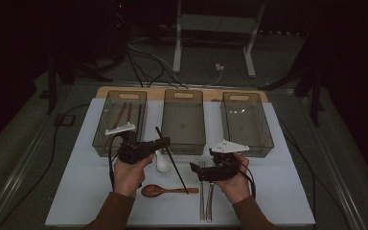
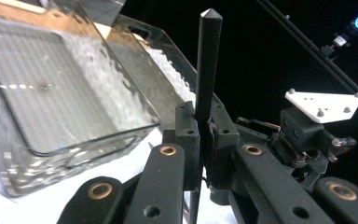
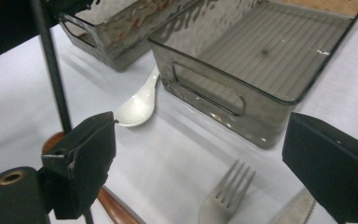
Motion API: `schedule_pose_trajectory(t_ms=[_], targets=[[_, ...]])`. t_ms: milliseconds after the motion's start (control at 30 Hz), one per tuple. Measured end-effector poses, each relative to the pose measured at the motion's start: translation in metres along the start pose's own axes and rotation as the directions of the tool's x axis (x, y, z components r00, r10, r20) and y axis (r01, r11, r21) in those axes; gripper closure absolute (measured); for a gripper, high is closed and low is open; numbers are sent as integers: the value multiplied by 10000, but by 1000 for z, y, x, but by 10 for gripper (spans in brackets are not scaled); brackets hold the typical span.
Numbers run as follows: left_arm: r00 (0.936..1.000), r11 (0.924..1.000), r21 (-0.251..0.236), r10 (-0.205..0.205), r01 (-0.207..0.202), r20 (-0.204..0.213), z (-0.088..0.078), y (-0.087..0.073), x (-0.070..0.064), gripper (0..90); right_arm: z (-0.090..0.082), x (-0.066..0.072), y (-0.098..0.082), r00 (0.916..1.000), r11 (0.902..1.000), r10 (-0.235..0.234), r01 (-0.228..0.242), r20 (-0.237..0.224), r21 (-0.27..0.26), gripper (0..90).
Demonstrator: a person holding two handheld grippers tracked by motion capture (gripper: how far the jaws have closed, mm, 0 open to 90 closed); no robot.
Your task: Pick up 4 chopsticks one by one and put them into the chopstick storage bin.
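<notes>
Left tool (image 1: 165, 142) pinches a black chopstick (image 2: 208, 65), jaws pressed tight on it; left gripper view shows its blunt tip above the pads, high view shows the rest slanting down toward the wooden spoon (image 1: 160, 190). Right tool (image 3: 200, 158) is spread, nothing between; fork (image 3: 223, 198) just beyond it on the counter (image 3: 177, 158).

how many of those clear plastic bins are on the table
3, in a row across the far side of the white mat: the left smoky clear plastic bin holding chopsticks, the middle bin and the right bin, both apparently empty.
</notes>
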State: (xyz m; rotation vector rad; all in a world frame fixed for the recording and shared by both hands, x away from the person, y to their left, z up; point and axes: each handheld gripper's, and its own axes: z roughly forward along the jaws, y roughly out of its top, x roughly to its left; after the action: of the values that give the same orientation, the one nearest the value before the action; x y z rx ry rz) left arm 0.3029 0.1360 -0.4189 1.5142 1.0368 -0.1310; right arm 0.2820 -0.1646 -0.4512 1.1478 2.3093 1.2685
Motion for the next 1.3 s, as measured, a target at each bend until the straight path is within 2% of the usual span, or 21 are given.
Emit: schedule_pose_trajectory(t_ms=[200,500,633,867,933,1167,1200,1267,1300], targets=[[9976,9996,-225,156,-171,-671,-19,8,7,869,-2,-6,-5,9999,10000,78,-79,154,24,94],[9893,9981,-384,429,-487,-1395,-49,22,12,869,-5,-13,-10,9994,9998,192,-193,301,28,94],[9826,9979,-371,448,-524,-1804,-62,29,16,869,-6,-15,-10,9991,9997,224,-226,363,38,94],[9635,9978,-228,540,-622,-2624,-78,39,26,869,-7,-17,-13,9986,9998,202,-205,485,54,94],[9557,9979,-120,580,-641,-2887,-80,43,30,869,-7,-18,-14,9985,9997,241,-244,488,64,94],[9345,9979,152,637,-624,-3502,-81,50,40,868,-10,-21,-18,9976,9997,248,-249,641,13,95],[9300,9978,180,665,-643,-3615,-81,52,42,868,-11,-22,-19,9976,9997,228,-227,650,-12,95],[9260,9979,197,640,-611,-3720,-80,54,46,868,-13,-24,-20,9974,9998,220,-218,681,-40,95],[9213,9977,234,672,-631,-3829,-79,55,47,868,-15,-25,-21,9972,9996,265,-260,699,-72,95]])
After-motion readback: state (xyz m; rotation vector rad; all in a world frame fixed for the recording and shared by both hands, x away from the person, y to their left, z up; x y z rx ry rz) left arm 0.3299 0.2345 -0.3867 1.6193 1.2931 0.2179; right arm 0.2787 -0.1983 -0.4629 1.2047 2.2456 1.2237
